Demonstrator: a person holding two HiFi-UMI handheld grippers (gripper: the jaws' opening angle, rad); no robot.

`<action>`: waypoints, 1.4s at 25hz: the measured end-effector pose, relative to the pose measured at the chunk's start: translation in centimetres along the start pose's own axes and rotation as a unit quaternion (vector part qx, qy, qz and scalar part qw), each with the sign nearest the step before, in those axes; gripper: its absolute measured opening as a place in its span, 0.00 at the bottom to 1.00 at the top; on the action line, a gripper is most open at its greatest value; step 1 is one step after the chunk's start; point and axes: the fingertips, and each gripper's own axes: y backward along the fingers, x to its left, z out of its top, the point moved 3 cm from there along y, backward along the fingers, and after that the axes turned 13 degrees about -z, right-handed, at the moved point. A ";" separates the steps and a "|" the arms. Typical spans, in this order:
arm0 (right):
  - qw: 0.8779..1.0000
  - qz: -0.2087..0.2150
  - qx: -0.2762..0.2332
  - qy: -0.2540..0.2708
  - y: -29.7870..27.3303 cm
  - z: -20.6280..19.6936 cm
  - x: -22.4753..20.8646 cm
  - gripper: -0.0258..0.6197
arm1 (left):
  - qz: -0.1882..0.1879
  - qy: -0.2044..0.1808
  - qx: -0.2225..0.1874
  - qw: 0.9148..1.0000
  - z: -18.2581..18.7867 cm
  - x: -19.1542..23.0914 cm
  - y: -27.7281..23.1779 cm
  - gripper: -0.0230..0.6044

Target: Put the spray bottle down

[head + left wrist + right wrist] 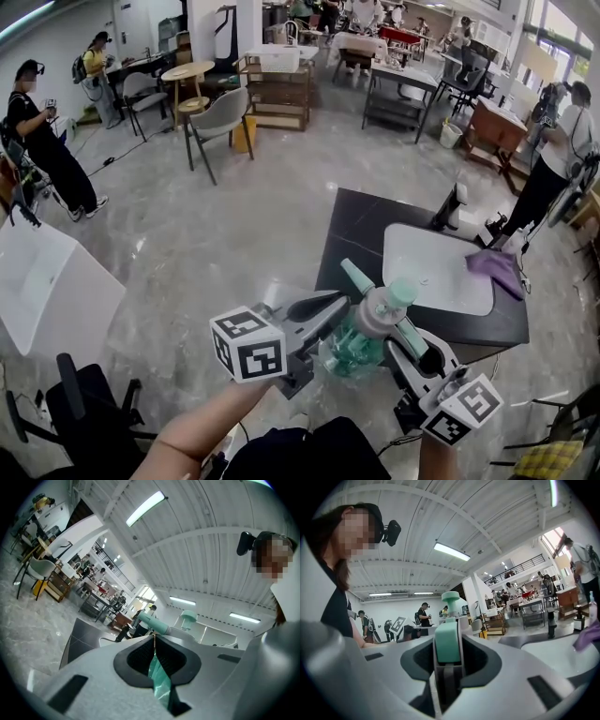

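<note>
**Head view.** The spray bottle (361,339) has a see-through pale teal body and a white-and-teal head. It is held in the air between the two claws and rests on nothing, with its nozzle pointing up and to the left of the frame. The left claw (330,319) comes in from the left and is closed on the bottle's body. The right claw (405,330) comes in from the lower right and is closed on the head end. In frame the bottle sits at the near edge of a dark worktop (356,230), with grey floor around it. On the worktop is a white basin (427,272). A purple cloth (500,269) lies at the basin's right edge, touching it.

**Left gripper view.** The left claw (154,641) is narrow, its jaws nearly together. A crumpled fold of the teal bottle body (158,674) is pinched between them. The nozzle and cap show beyond the jaw tips, and the worktop lies further off to the left.

**Right gripper view.** The right claw (448,670) is part-way closed. Its jaws press on either side of a solid teal block of the spray bottle (448,641), with a grey piece under it. The cap stands up just beyond. The basin and the purple cloth lie at the right of the frame.
</note>
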 end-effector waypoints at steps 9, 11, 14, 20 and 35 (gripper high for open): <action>1.000 0.016 -0.011 0.002 -3.5 1.1 -2.1 0.21 | 0.007 -0.008 -0.003 1.000 1.9 3.0 -1.2 0.06; 1.000 0.022 -0.014 0.002 -4.4 1.6 -3.0 0.21 | 0.013 -0.012 -0.006 1.000 2.6 3.9 -1.8 0.06; 0.999 0.034 -0.018 0.003 -5.7 2.3 -4.4 0.21 | 0.019 -0.016 -0.008 1.000 3.4 5.4 -3.1 0.06; 0.999 0.041 -0.019 0.004 -8.3 3.8 -8.4 0.21 | 0.023 -0.020 -0.011 0.999 4.8 8.4 -6.9 0.06; 0.998 0.065 -0.011 -0.004 -14.8 6.1 -16.0 0.21 | 0.053 -0.018 -0.013 0.998 7.6 15.4 -12.4 0.06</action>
